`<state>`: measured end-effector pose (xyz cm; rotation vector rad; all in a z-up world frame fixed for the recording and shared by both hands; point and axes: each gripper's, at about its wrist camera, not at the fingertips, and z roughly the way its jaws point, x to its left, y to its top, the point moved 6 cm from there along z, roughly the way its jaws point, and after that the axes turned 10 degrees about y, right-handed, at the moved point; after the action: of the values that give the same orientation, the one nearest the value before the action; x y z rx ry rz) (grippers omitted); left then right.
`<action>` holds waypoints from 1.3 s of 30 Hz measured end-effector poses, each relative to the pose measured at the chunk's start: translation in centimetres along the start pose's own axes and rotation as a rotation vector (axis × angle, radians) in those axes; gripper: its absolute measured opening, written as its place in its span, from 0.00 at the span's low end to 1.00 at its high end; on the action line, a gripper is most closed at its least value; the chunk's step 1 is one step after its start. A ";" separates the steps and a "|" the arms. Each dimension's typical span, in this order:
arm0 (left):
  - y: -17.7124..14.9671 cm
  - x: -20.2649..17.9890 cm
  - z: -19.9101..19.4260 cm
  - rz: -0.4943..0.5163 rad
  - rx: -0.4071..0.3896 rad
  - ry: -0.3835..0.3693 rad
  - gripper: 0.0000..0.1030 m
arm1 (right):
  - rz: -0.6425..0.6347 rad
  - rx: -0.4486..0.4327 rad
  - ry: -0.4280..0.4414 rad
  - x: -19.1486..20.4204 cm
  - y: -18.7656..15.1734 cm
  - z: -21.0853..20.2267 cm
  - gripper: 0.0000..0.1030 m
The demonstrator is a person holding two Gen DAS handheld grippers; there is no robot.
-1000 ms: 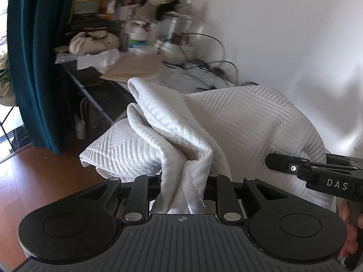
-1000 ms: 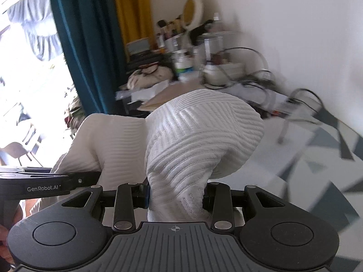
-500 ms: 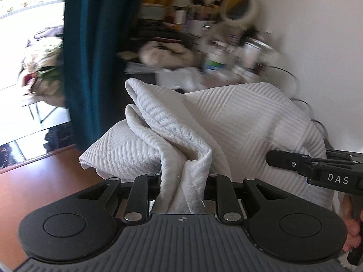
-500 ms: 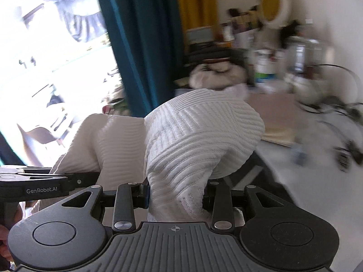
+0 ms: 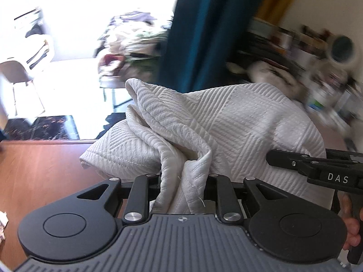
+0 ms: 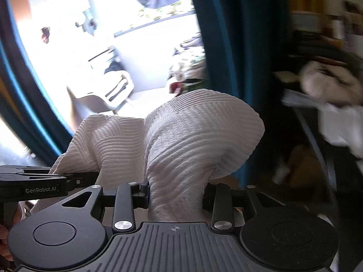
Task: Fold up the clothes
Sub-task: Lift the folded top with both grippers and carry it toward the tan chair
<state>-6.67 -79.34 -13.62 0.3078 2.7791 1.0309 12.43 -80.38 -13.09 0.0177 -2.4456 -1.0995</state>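
Note:
A white ribbed cloth [image 5: 238,127] is held up in the air between both grippers. My left gripper [image 5: 182,192] is shut on a bunched edge of it, and the fabric billows out ahead and to the right. My right gripper [image 6: 175,195] is shut on another bunched part of the same white cloth [image 6: 195,133], which bulges up over the fingers. The right gripper's black side, marked DAS [image 5: 335,176], shows at the right of the left wrist view with a hand [image 5: 350,229] on it. The left gripper's side [image 6: 40,185] shows at the left of the right wrist view.
A teal curtain [image 5: 192,29] hangs ahead beside a bright window with a white chair [image 6: 109,93] outside. A cluttered table [image 5: 306,52] stands blurred at the right. Red-brown wooden floor [image 5: 40,170] lies below at the left.
Both grippers, still holding the cloth, have swung to the left: the cluttered table has slid to the right edge, and the curtain and bright window now fill the view. The grip is unchanged.

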 end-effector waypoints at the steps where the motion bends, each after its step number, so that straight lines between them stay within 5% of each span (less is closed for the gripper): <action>1: 1.0 0.9 1.0 -0.011 0.001 0.018 0.20 | -0.010 0.009 0.019 -0.2 1.2 1.8 0.30; 10: 12.6 10.2 10.8 -0.108 0.029 0.165 0.20 | -0.098 0.097 0.158 -0.7 14.5 18.1 0.30; 18: 20.1 19.0 16.8 -0.239 0.003 0.220 0.20 | -0.209 0.148 0.221 2.9 23.8 30.1 0.30; 31: 31.5 39.4 27.2 -0.234 0.052 0.150 0.20 | -0.169 0.204 0.150 11.5 33.1 51.3 0.30; 39: 37.7 48.1 31.9 -0.177 0.076 0.107 0.20 | -0.086 0.185 0.107 14.6 37.7 60.5 0.30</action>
<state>-40.92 -19.60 -16.55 0.0145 2.8815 0.9279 -19.05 -14.75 -15.32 0.2361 -2.4601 -0.8793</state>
